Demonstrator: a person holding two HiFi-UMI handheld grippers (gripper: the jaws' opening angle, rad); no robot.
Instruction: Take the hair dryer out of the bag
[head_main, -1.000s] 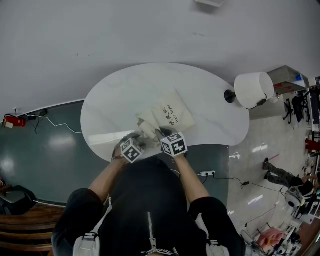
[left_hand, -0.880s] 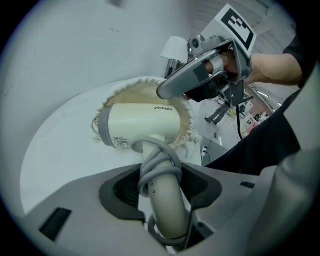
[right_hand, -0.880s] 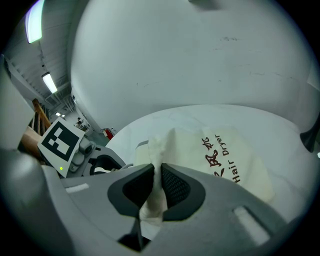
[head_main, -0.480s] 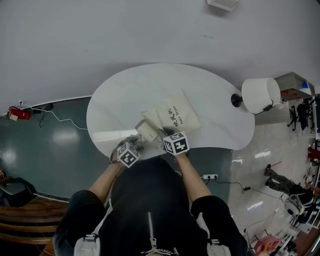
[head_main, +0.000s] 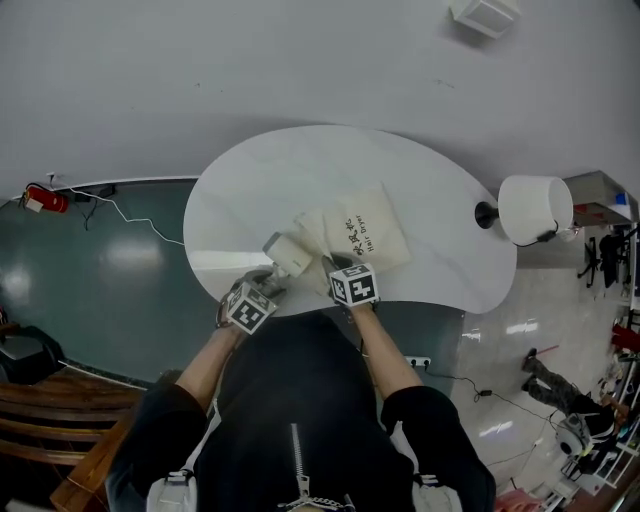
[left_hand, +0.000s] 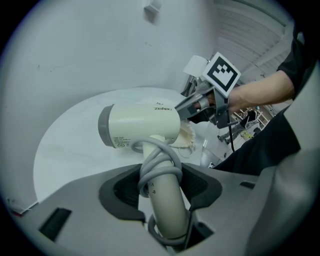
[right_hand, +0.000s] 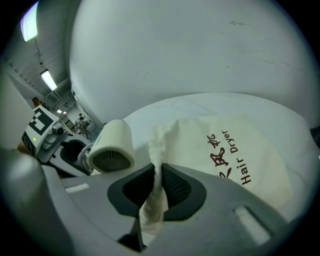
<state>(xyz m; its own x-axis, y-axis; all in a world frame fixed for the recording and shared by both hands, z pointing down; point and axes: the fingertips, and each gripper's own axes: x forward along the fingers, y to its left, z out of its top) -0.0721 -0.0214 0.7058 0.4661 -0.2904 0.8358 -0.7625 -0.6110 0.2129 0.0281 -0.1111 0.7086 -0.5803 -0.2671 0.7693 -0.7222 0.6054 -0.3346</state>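
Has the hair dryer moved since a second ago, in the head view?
Yes. Held in the left gripper, the hair dryer has moved leftward over the table, farther from the lettering on the bag.

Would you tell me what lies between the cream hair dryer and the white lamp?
The cream cloth bag lies between the cream hair dryer and the white lamp, then bare white tabletop; the head view shows it.

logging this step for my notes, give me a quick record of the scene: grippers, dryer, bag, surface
left gripper: shut on the handle of the hair dryer, cord wound round it
right gripper: shut on the gathered mouth of the bag
hair dryer: outside the bag, beside its mouth
bag: lying on the table, print facing up
table: white, rounded
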